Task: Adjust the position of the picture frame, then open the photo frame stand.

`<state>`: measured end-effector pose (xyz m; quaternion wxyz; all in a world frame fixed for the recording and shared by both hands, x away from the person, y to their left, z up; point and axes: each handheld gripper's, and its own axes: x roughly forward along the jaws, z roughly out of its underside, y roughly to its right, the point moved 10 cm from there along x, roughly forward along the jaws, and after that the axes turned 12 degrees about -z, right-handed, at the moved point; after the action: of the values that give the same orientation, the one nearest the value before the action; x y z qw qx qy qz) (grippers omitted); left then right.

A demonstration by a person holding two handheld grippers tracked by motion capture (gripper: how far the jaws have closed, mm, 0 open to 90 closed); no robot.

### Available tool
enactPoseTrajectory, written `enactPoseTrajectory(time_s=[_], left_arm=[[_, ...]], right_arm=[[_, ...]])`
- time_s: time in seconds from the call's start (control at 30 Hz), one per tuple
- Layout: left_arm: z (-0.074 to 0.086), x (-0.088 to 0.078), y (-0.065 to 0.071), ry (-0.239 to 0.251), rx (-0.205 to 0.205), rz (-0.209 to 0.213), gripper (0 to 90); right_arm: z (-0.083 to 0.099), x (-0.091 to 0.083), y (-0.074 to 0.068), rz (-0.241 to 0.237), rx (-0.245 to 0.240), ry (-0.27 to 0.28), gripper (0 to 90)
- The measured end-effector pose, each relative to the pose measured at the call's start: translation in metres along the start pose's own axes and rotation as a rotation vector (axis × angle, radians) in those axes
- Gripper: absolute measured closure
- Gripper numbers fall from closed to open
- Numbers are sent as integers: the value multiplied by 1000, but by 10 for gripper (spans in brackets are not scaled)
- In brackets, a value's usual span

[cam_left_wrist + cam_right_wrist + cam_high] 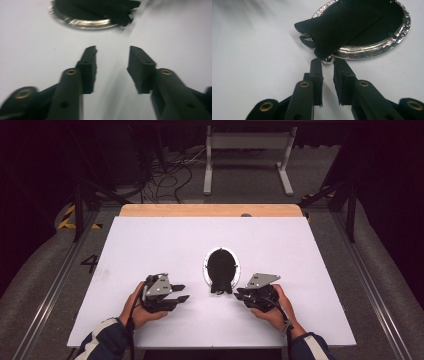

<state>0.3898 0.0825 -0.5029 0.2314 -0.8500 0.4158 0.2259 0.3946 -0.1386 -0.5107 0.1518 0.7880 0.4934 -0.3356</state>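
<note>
From above, an oval silver picture frame point(221, 268) lies face down on the white table point(150, 240), its black back and stand showing, between the left gripper point(182, 293) and right gripper point(238, 293). The left gripper view shows its jaws apart and empty, the frame well ahead. The right gripper view shows its jaws slightly parted, empty, tips just short of the black stand point(342, 27).

I see white table point(165, 245), wooden strip point(210, 210) along far edge. Oval silver-rimmed picture frame point(221, 268) lies face down near middle, black back up, black stand flap point(339, 27) resting over near rim.
</note>
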Motion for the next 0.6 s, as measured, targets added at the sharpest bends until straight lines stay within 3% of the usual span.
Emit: enactPoseTrajectory(time_s=[0.03,0.1,0.23,0.3,0.6], left_arm=[[5,-4,-3,-4,-12,-12,545],[17,-12,-13,-12,-43,-61,453],[36,-23,-21,-47,-84,-110,369],[42,-27,-22,-52,-103,-107,366],[53,-35,-34,-57,-130,-167,303]], right_arm=[[0,0,0,0,0,0,758],[0,0,1,9,8,-4,728],[1,2,1,19,12,-13,710],[1,2,0,18,6,-18,705],[3,12,1,17,10,-52,676]])
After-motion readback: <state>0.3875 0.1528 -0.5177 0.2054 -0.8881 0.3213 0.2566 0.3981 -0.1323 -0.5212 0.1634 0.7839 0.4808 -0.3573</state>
